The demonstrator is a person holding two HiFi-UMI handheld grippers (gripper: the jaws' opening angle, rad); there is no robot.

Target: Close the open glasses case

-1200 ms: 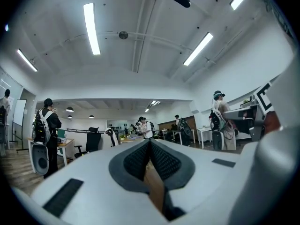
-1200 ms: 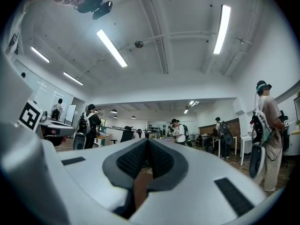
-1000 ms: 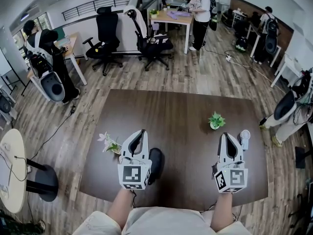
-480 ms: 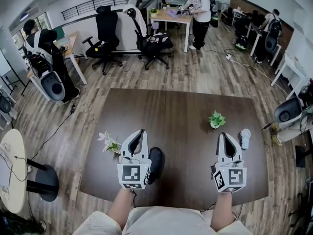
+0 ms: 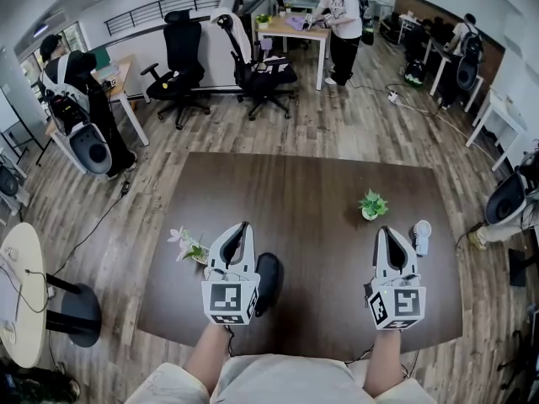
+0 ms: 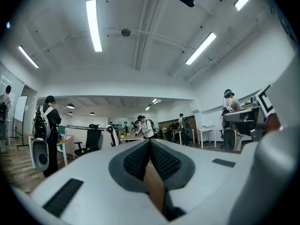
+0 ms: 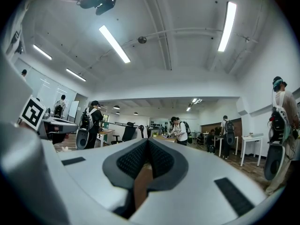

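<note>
- Spanning the head view's middle: a dark brown rectangular worktop (image 5: 320,192)
- white left tool (image 5: 244,227) and white right tool (image 5: 386,231), jaws pressed together, empty
- black oval glasses case (image 5: 269,278) on the worktop, just right of the left tool
- small green potted plant (image 5: 371,206)

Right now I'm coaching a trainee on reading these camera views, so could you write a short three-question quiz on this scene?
1. True or false: the left gripper has its jaws shut together with nothing between them.
2. In the head view, what lies on the table just right of the left gripper? A. a black case; B. a white mug; C. a book.
3. Which gripper is nearer the green potted plant?

Key: 1. True. 2. A. 3. The right gripper.
</note>
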